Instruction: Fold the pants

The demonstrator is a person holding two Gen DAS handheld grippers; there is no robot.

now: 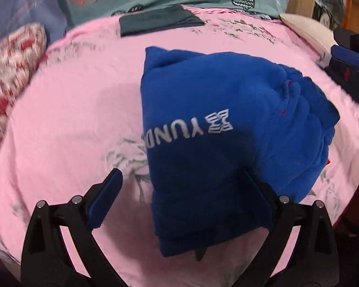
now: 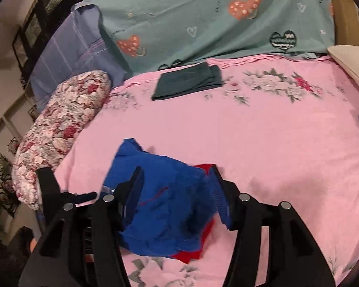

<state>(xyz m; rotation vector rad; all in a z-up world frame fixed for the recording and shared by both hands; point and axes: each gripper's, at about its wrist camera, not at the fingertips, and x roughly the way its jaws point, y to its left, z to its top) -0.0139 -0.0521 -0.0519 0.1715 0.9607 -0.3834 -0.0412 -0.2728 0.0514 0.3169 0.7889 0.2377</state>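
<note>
Blue pants (image 1: 203, 100) with a silver logo lie folded in a thick bundle on the pink floral sheet (image 1: 71, 119). My left gripper (image 1: 180, 174) stands wide open over their near corner. Its right finger (image 1: 253, 179) rests against the cloth and its left finger (image 1: 112, 184) is clear of it. In the right wrist view the bunched waist end of the pants (image 2: 165, 210), with red lining showing, lies between the fingers of my right gripper (image 2: 176, 173). That gripper is partly open and the cloth sits slack on the sheet.
A folded dark green garment (image 2: 189, 81) lies farther back on the sheet. A floral bolster (image 2: 64, 124) runs along the left edge. A teal quilt with hearts (image 2: 203, 24) and a cream pillow (image 2: 351, 59) sit at the head.
</note>
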